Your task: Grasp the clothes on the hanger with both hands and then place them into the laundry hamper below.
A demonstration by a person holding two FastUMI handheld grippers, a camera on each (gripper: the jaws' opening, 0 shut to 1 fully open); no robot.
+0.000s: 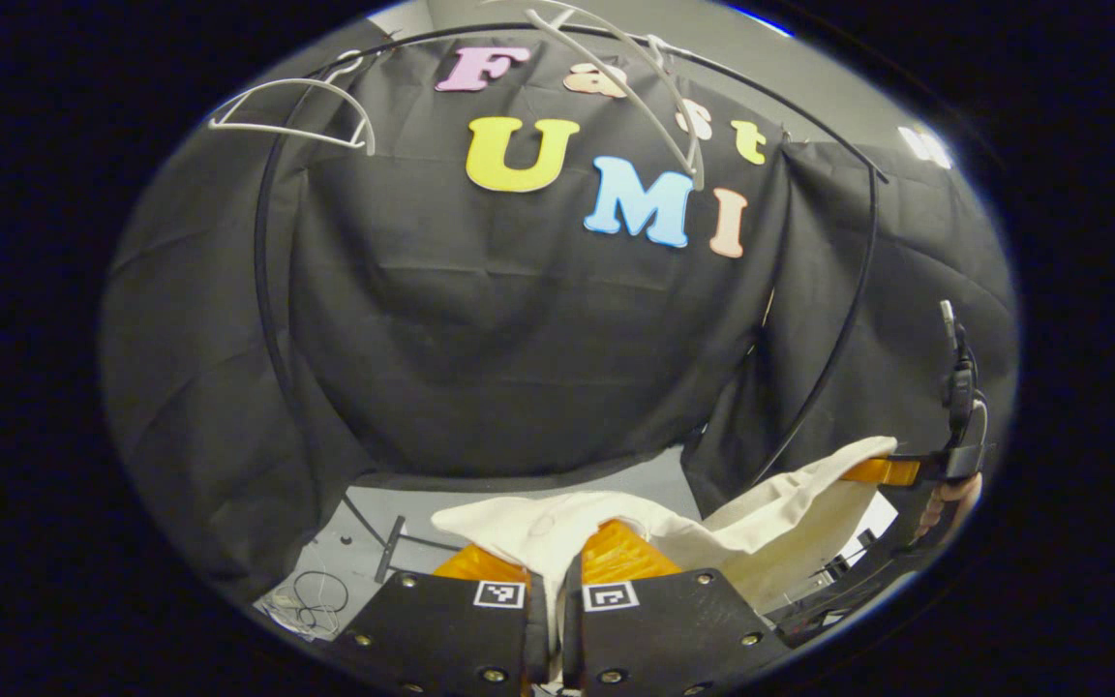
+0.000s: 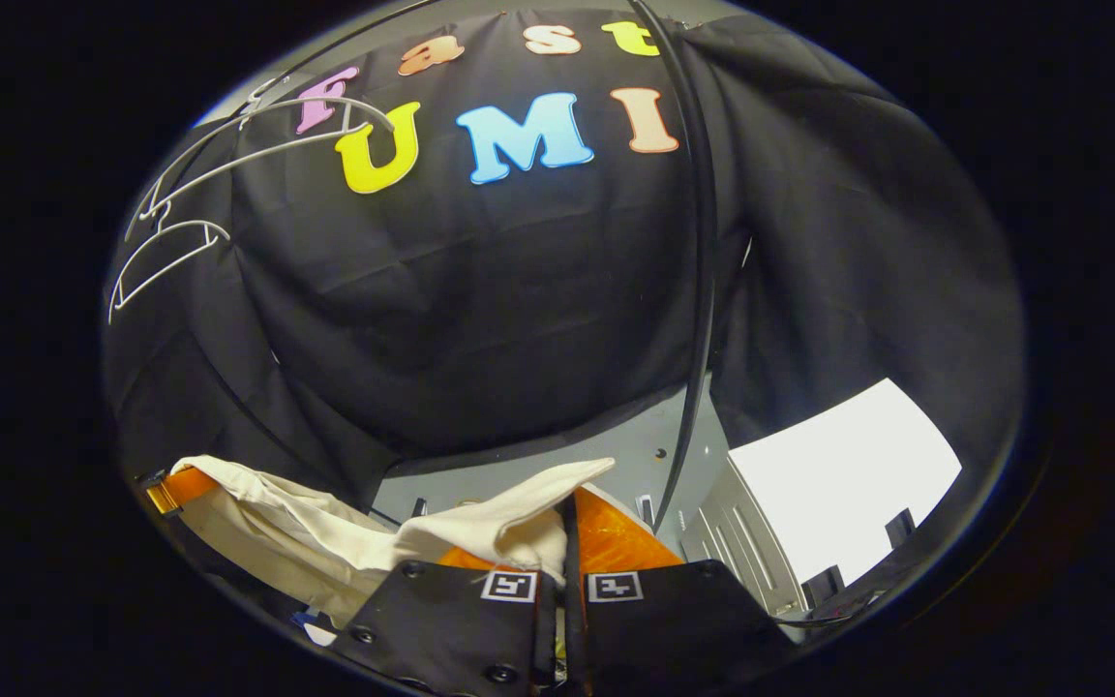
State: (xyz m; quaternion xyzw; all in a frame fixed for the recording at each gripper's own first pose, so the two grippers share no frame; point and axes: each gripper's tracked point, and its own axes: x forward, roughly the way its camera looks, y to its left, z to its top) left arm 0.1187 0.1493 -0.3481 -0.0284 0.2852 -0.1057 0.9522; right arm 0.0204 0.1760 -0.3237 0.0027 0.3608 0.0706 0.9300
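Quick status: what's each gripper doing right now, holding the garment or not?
Left gripper: closed, pinching the cream garment.
Right gripper: closed on the other end of the same garment.

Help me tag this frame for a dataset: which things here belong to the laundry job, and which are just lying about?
Job:
- cream garment, stretched between both claws
- left claw, shut on it
- right claw, shut on it
- bare white hangers on the black rail

Lying about:
- coiled cables on the floor
- white panel
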